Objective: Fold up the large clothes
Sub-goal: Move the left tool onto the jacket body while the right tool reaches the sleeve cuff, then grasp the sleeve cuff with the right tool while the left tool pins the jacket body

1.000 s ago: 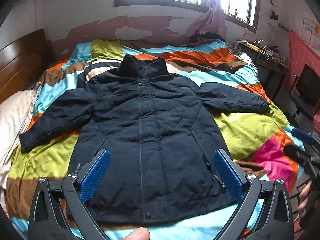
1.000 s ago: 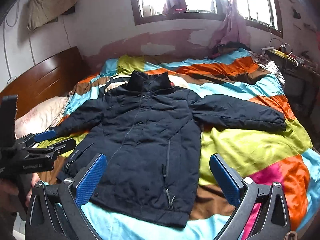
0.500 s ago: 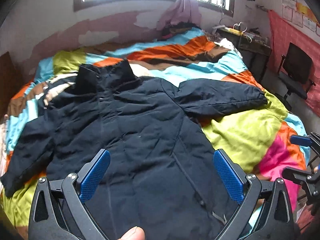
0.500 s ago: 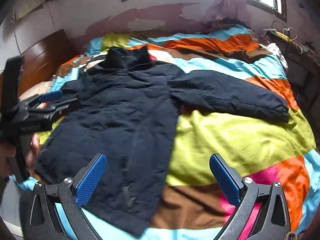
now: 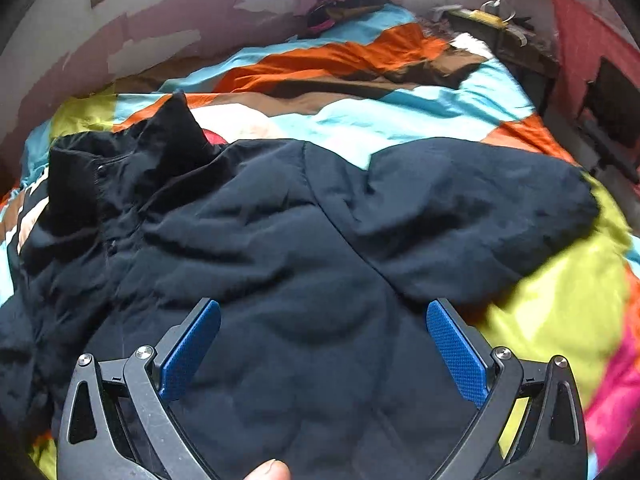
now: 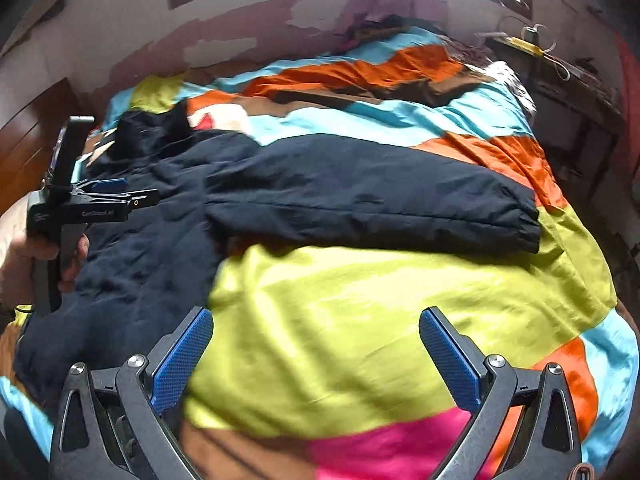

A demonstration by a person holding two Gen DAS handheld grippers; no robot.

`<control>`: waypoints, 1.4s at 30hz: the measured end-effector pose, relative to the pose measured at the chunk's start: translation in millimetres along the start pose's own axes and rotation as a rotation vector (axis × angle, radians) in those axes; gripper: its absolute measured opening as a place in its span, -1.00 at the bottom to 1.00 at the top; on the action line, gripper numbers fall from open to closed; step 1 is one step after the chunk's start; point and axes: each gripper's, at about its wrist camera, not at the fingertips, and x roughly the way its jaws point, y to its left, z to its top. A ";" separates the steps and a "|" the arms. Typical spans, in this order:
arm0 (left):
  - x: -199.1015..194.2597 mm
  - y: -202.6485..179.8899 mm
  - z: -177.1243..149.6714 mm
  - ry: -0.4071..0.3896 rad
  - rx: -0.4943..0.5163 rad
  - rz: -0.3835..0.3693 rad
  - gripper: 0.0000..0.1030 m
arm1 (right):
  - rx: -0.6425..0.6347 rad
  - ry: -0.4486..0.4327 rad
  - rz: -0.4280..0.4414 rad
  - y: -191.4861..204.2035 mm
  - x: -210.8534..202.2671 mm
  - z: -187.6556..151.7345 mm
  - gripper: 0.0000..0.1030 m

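— Any folding done yet?
— None: the navy jacket [image 5: 280,264] lies flat on the bed [image 6: 360,292], sleeve [image 6: 372,196] out toward three o'clock.
— The grippers?
— Left gripper [image 5: 322,340] and right gripper [image 6: 316,344], jaws wide, hold nothing.

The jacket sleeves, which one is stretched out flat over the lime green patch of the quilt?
The sleeve on the window-desk side, lying straight with its cuff over the lime patch; the other is bunched by the left gripper.
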 end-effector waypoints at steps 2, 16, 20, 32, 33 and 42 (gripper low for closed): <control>13.4 1.7 7.3 -0.008 -0.003 0.008 0.96 | 0.007 -0.001 -0.016 -14.9 9.1 6.6 1.00; 80.8 1.2 37.5 0.062 -0.005 -0.073 -0.39 | 0.212 -0.046 0.032 -113.0 55.8 38.3 1.00; 97.8 -0.3 31.9 0.108 0.019 -0.070 -0.58 | 0.348 -0.076 0.059 -163.7 51.6 31.1 1.00; 108.6 0.0 27.0 0.104 0.029 -0.080 -0.58 | 0.725 -0.049 0.229 -261.8 92.0 11.9 1.00; 108.9 0.3 27.0 0.105 0.026 -0.083 -0.58 | 0.728 -0.051 0.239 -263.2 98.1 14.3 0.98; 111.7 3.5 21.5 0.095 0.002 -0.087 -0.58 | 0.844 -0.236 0.339 -270.7 102.4 47.3 -0.70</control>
